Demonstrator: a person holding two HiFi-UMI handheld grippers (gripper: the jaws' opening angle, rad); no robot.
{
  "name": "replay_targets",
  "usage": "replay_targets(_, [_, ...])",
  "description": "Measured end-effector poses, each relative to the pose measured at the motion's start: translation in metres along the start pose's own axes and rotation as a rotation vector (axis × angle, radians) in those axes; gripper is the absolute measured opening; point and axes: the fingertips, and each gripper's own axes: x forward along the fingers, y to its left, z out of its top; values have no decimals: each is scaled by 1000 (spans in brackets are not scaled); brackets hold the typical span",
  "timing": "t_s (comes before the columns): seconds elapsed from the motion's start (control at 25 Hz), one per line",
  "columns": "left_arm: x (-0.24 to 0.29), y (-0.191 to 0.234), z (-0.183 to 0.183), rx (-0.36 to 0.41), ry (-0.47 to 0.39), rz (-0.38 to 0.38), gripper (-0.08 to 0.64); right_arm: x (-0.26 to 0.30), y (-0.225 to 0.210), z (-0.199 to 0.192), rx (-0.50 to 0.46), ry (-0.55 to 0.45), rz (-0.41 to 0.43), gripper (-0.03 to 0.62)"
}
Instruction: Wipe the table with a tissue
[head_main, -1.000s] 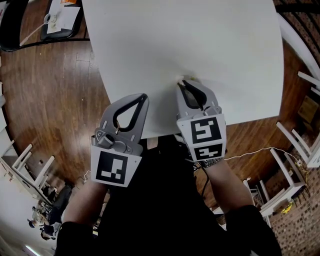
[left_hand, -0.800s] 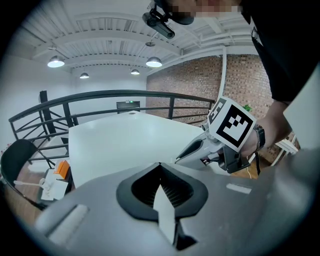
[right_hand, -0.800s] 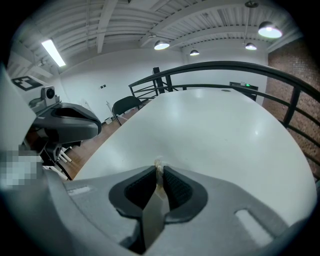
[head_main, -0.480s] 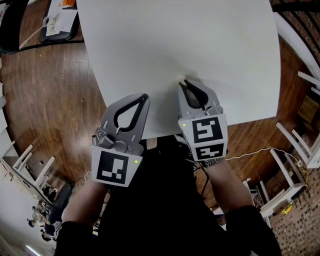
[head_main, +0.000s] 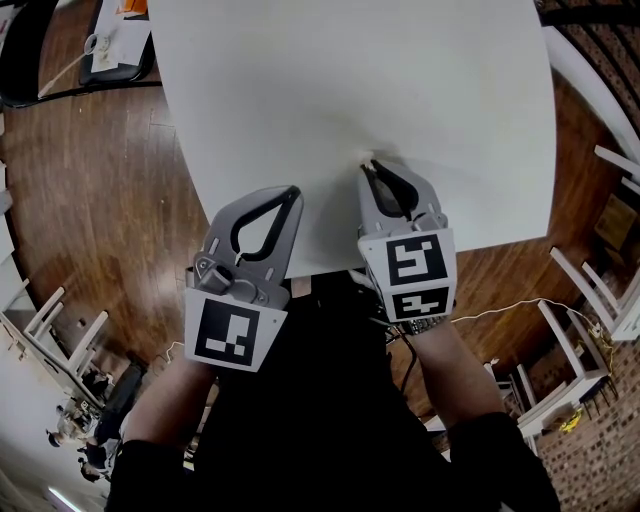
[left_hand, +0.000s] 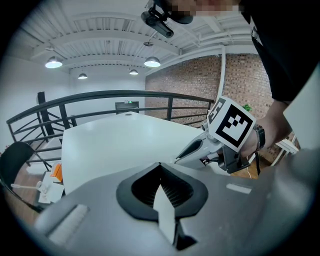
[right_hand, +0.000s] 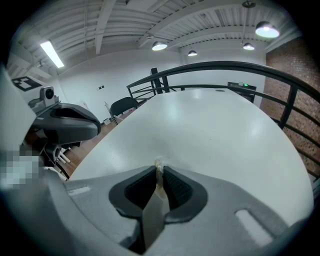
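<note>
A white table (head_main: 400, 80) fills the upper head view. My right gripper (head_main: 368, 166) rests over its near part, shut on a small white scrap of tissue (head_main: 362, 157) that pokes out past the tips onto the tabletop. In the right gripper view the tissue (right_hand: 159, 165) shows pinched between the dark pads. My left gripper (head_main: 291, 193) hovers at the table's near edge, to the left of the right one, shut with nothing in it. The left gripper view shows its jaws (left_hand: 160, 165) meeting, with the right gripper (left_hand: 220, 137) beyond them.
A dark chair with papers (head_main: 115, 45) stands on the wooden floor (head_main: 90, 190) at the far left. White chairs (head_main: 600, 290) stand at the right. A black railing (right_hand: 225, 67) runs behind the table. The table's near edge (head_main: 480, 235) lies just ahead of my body.
Almost nothing: both grippers hold their places, the right one still shut on the tissue at the same spot. The head view has shifted slightly.
</note>
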Motion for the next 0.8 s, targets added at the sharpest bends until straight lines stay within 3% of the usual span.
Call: replay_targets(0.8, [-18, -3, 6, 16, -32, 31, 15, -28, -7, 6, -3, -50, -46, 34])
